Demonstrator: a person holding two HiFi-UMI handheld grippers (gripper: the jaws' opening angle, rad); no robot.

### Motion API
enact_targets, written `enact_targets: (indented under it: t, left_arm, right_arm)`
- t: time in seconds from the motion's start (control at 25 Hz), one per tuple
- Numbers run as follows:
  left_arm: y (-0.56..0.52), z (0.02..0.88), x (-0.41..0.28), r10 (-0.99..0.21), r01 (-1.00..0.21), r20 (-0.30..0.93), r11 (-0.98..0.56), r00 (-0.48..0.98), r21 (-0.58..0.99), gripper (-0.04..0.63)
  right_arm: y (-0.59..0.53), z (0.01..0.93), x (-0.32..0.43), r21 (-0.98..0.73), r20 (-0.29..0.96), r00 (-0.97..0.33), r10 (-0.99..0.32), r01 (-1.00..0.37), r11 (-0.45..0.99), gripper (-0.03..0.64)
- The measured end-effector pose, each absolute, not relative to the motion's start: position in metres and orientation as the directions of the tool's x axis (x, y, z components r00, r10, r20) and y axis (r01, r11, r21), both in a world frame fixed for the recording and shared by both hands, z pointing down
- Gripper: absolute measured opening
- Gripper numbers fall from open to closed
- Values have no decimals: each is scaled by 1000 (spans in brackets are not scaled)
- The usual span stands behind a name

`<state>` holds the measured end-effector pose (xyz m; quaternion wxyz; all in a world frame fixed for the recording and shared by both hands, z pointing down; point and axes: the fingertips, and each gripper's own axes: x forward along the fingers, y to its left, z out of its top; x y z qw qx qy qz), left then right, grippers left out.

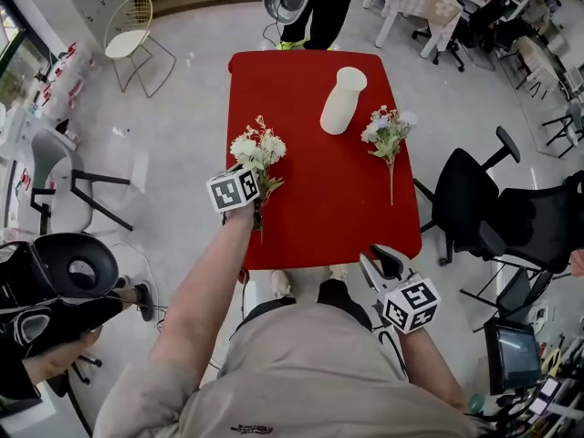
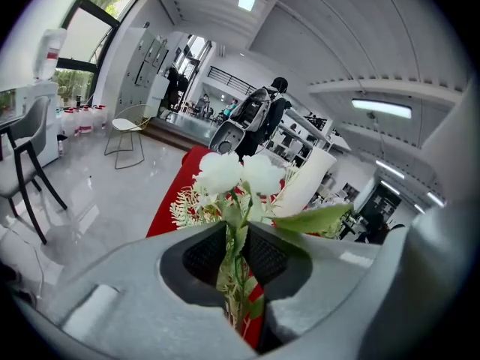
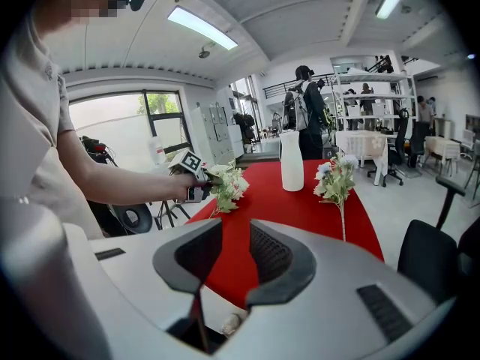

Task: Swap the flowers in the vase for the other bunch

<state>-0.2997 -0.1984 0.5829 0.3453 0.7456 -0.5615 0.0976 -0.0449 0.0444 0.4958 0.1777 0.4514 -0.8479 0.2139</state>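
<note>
My left gripper (image 1: 255, 204) is shut on the stems of a white flower bunch (image 1: 258, 149) over the left edge of the red table (image 1: 319, 217). Seen from the left gripper view, the stems run between the two pads (image 2: 264, 255) and the white blooms (image 2: 240, 175) stand just beyond. An empty white vase (image 1: 343, 100) stands upright at the table's far middle. To its right lies a second bunch (image 1: 387, 135) with pale blue and pink blooms. My right gripper (image 1: 380, 263) hangs open and empty off the table's near right corner. Its view shows the vase (image 3: 291, 161) and both bunches (image 3: 335, 178) (image 3: 227, 186).
A person (image 1: 319, 7) with a backpack stands at the table's far end. A black office chair (image 1: 474, 199) is close to the right edge. A white wire chair (image 1: 128, 30) and a grey chair (image 1: 55, 172) stand on the floor to the left.
</note>
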Motion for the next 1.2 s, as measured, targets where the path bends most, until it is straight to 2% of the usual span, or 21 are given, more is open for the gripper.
enact_targets:
  t: [0.32, 0.52, 1.2]
  left_arm:
    - [-198, 583, -296, -763, -883, 512, -160, 395, 442, 125]
    - [-196, 571, -296, -779, -867, 474, -174, 411, 466, 149]
    - [-168, 528, -313, -813, -849, 383, -234, 438, 474, 150]
  right_arm:
    - [39, 496, -53, -199, 492, -544, -679, -830, 521, 121]
    - [35, 493, -57, -196, 487, -555, -675, -822, 534, 121]
    - [33, 489, -82, -182, 471, -586, -659, -796, 577, 121]
